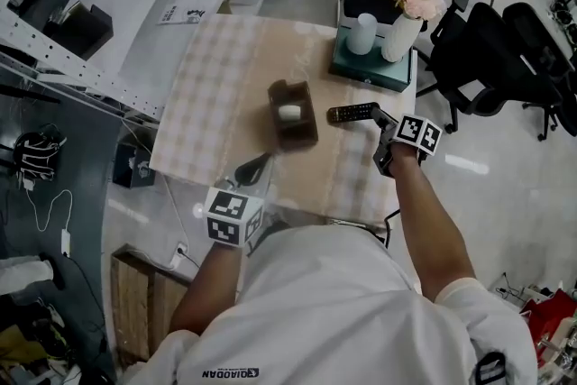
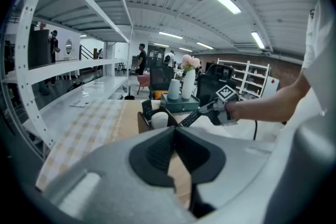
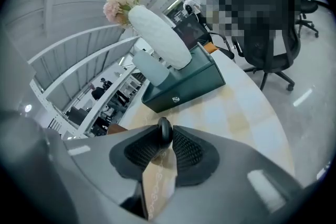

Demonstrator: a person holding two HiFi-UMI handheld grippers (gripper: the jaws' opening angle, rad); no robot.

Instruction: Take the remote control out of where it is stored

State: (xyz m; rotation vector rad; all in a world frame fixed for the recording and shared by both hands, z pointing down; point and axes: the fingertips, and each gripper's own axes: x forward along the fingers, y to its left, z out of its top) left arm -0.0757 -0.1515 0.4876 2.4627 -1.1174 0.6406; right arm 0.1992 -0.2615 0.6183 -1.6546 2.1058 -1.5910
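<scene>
Black plastic remote control [image 1: 352,113] is out of the brown holder [image 1: 297,138], just to its right, clamped by one end in my right gripper [image 1: 379,118] — with so short a bite, I judge its long free end could droop or slip if I swing it. My right arm [image 1: 433,221] reaches forward, nearly straight; my left gripper [image 1: 255,168] hovers near the checked cloth [image 1: 212,99] — jaws together, empty.

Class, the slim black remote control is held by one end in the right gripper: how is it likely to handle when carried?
The slim black remote control is probably stiff: it juts out straight from the right gripper without sagging. Pinched only at its end, it may pivot or slip. It looks thin, so likely light.
</scene>
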